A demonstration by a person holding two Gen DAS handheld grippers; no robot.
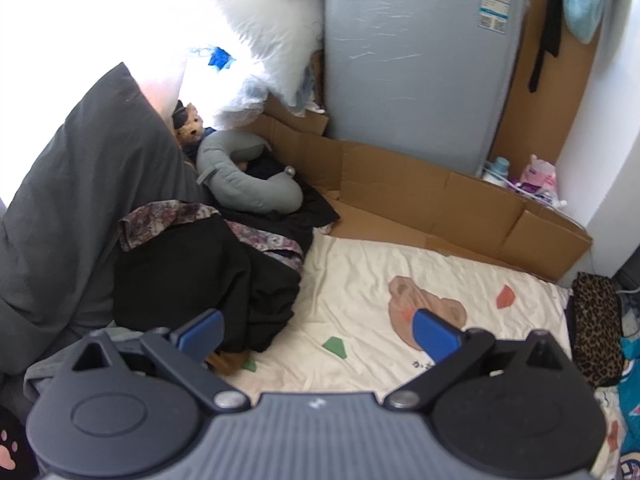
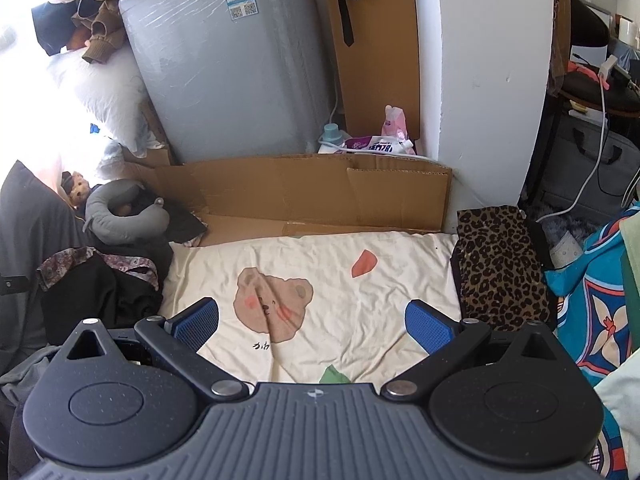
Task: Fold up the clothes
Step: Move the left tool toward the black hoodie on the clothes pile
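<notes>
Both the left gripper (image 1: 318, 330) and the right gripper (image 2: 312, 322) hang wide apart and empty over the cream bear-print bedsheet (image 2: 320, 280), with the crumpled black clothes pile (image 1: 208, 276) at left and the folded leopard-print garment (image 2: 500, 264) at right.

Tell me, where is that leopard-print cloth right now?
The leopard-print cloth lies folded at the right edge of the cream bear sheet, beside the blue patterned fabric, just below the white wall.

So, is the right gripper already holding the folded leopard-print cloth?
No, the right gripper is open and empty above the cream sheet; the leopard-print cloth lies aside.
</notes>
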